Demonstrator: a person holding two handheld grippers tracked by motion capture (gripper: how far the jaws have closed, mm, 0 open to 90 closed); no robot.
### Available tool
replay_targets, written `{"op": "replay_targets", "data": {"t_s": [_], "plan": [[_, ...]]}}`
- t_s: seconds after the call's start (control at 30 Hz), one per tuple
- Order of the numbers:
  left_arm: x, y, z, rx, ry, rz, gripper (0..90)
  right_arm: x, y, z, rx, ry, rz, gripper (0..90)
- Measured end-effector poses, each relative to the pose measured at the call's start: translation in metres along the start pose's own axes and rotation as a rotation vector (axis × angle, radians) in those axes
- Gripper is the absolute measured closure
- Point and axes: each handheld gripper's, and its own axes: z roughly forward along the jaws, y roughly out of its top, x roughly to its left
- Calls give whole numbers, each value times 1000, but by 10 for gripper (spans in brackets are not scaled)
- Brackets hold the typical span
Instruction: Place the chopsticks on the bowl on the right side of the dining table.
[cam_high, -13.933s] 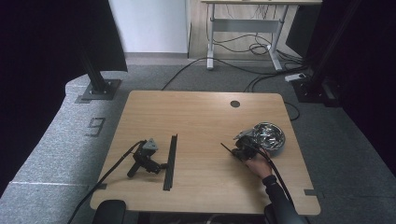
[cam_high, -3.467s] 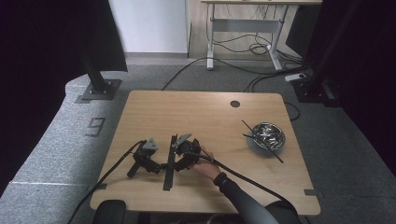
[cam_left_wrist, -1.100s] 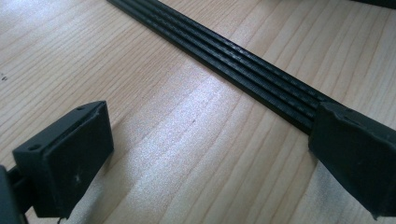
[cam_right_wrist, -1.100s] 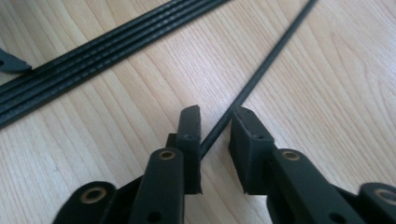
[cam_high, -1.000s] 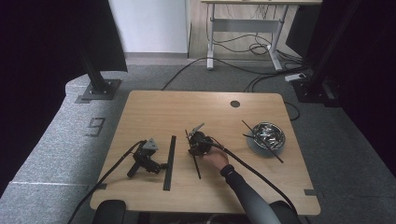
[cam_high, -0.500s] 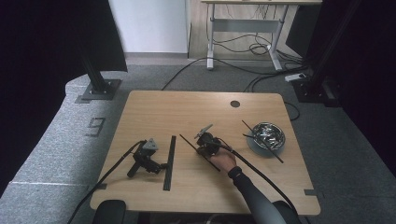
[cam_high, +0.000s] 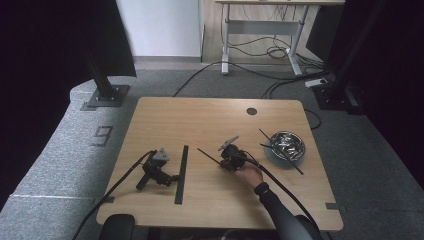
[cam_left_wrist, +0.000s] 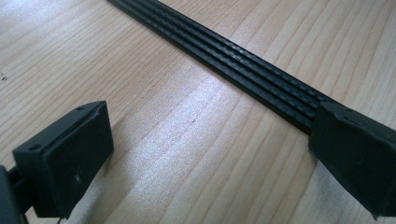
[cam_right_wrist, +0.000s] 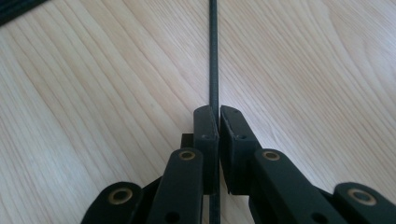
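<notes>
My right gripper (cam_high: 226, 156) is over the middle of the wooden table (cam_high: 200, 120), held by a hand, and is shut on a thin black rod (cam_high: 207, 154). In the right gripper view the rod (cam_right_wrist: 214, 56) runs straight out from between the closed fingertips of the right gripper (cam_right_wrist: 218, 113). My left gripper (cam_high: 171, 177) lies on the table at the left with no hand on it. Its jaws stand wide open in the left gripper view (cam_left_wrist: 210, 130), with nothing between them. A flat row of black rods (cam_left_wrist: 243, 60) lies just beyond them, seen as a dark strip (cam_high: 181, 172).
A shiny metal bowl (cam_high: 286, 145) sits at the right of the table with a long black rod (cam_high: 292, 163) lying across it and a second rod (cam_high: 265, 146) at its left rim. A round cable hole (cam_high: 251, 111) is near the far edge.
The right gripper has moved rightward from beside the strip of rods toward the bowl, carrying the thin rod. The left gripper has stayed still.
</notes>
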Motion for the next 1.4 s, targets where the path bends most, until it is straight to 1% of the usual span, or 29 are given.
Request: {"op": "replay_targets", "data": {"t_s": [0.43, 0.5, 0.8, 1.13, 1.4], "plan": [[0, 0, 0, -1, 0, -1, 0, -17, -31, -19, -14, -31, 53, 856], [0, 0, 0, -1, 0, -1, 0, -20, -35, -22, -12, -39, 56, 855], [0, 0, 0, -1, 0, 0, 0, -34, -57, -36, -8, -74, 96, 856], [0, 0, 0, -1, 0, 0, 0, -48, -81, -52, -10, -106, 152, 855], [0, 0, 0, -1, 0, 0, 0, -59, -97, -63, -8, -132, 180, 856]]}}
